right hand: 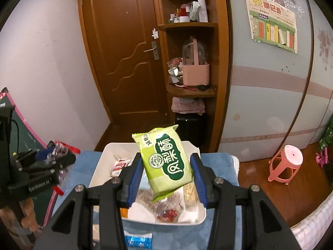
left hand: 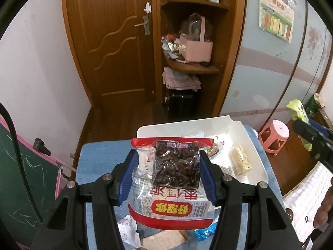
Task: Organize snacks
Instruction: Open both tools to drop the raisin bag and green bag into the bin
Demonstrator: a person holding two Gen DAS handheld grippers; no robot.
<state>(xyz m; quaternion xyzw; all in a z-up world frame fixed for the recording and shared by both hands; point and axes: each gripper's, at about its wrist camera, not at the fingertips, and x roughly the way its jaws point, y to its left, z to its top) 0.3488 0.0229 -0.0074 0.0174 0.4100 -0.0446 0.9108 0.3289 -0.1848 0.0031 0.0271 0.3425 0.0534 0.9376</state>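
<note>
Two tongs hang over the blue-covered desk [left hand: 100, 156], each clamped on a snack. The left tongs [left hand: 169, 164] grip a red-edged clear bag [left hand: 166, 208] with a dark packet [left hand: 177, 162] lying on it; the right tongs [right hand: 166, 173] pinch a green packet [right hand: 166, 162], tilted toward eleven o'clock. Beyond, at twelve o'clock, sits the white tray [right hand: 100, 166] of snacks.

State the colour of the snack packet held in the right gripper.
Light green with a dark green label, on the snack packet; clearest in the right wrist view.
</note>
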